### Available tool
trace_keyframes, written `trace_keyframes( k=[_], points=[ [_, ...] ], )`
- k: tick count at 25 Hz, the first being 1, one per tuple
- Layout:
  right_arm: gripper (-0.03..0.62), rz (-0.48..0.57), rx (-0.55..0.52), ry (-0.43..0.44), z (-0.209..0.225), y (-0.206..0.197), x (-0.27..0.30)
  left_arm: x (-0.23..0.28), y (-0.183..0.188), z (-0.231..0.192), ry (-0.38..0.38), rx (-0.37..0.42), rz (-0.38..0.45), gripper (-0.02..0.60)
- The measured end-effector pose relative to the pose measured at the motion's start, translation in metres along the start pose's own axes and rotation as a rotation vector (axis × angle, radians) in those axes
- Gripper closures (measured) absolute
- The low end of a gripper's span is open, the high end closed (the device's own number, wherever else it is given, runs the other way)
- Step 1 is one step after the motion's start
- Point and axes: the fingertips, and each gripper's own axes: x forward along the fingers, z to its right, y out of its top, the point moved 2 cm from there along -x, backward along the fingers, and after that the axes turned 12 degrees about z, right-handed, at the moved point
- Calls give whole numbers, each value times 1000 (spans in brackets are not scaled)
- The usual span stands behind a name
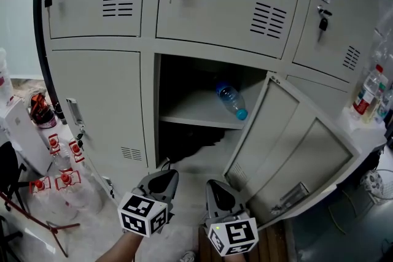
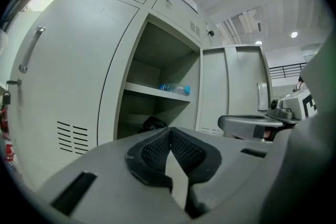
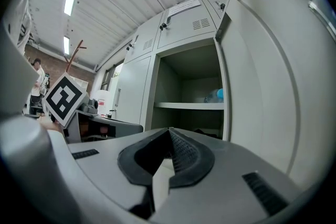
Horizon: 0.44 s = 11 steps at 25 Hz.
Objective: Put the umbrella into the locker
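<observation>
Both grippers are held level, side by side in front of the open locker (image 1: 150,108), and neither is carrying anything. The left gripper (image 2: 169,135) has its jaws pressed together with nothing between them. The right gripper (image 3: 169,135) is the same, closed on empty air.

Straight ahead of them, low in the locker under the shelf (image 1: 193,112), lies a dark crumpled bundle that I take to be the umbrella (image 1: 187,143). It is well inside the opening and apart from both grippers. If that reading is right, the main job is done: the umbrella is in and has been let go. The door (image 1: 288,144) stands wide open, swung out to the right of the right gripper. Shutting it may be the only thing left, though the task does not ask for it.

Counting what shows: two grippers, one umbrella and one open locker with one shelf in it. One clear water bottle (image 1: 231,100) with a blue cap lies on its side on that shelf, above and ahead of the grippers. Three closed doors run along the row above, each with a key hanging from its lock. Another closed door sits to the left of the open compartment. Off beyond the left gripper there is a cluster of clear bottles with red labels, too jumbled to count.
</observation>
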Motion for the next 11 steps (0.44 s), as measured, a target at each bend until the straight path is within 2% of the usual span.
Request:
trace_keyframes(
  k=[11],
  points=[
    [591, 2, 8, 1, -6, 0, -1, -7, -2, 0, -8, -18, -7, 575]
  ],
)
